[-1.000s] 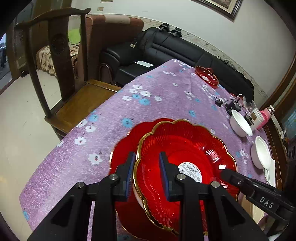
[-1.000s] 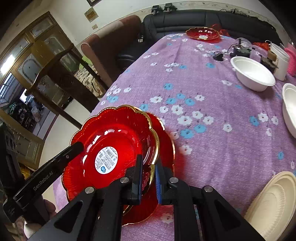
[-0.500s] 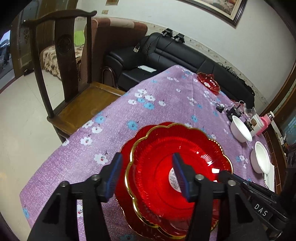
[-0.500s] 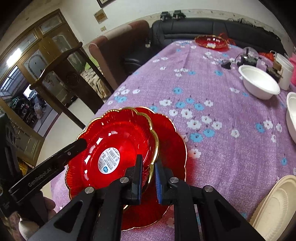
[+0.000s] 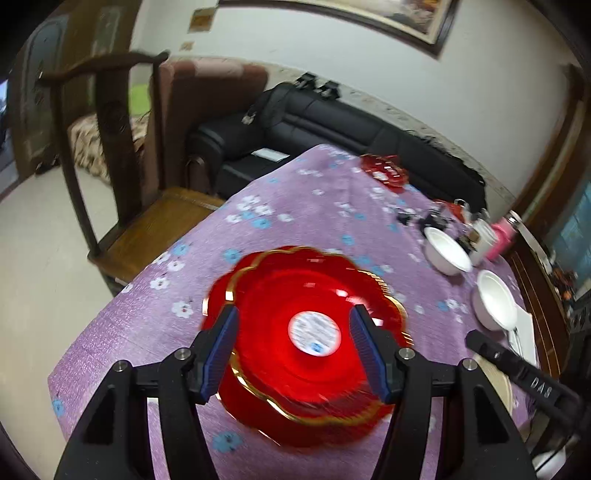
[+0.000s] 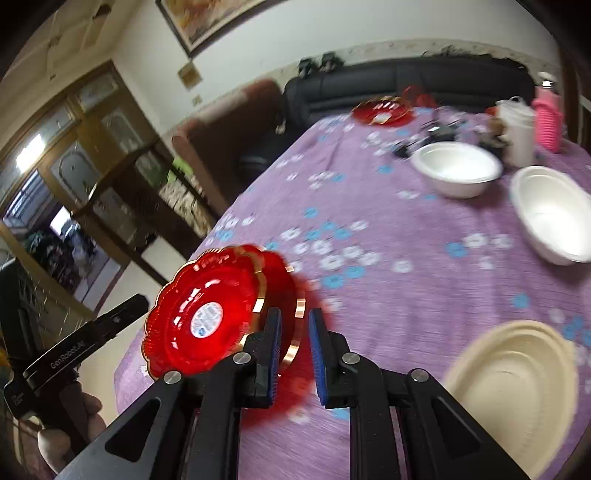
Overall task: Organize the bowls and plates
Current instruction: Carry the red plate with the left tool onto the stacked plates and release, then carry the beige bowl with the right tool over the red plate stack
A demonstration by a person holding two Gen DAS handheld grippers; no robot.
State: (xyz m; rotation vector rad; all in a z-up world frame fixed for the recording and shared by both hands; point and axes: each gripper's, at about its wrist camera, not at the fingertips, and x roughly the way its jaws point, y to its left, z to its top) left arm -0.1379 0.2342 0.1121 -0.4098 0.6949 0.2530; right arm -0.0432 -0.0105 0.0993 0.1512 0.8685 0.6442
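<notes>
Home living/dining room. Evidence: black leather sofa [image 5: 332, 136], carved wooden chair [image 5: 122, 155], framed picture [image 5: 354, 14] on wall, glazed wooden cabinet [image 6: 88, 147], table under purple floral tablecloth [image 6: 388, 229].

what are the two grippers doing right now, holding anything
left gripper: fingers open, just widened, holding nothing, red plates beyond.
right gripper: fingers slightly apart, just been opening, gripping nothing.
</notes>
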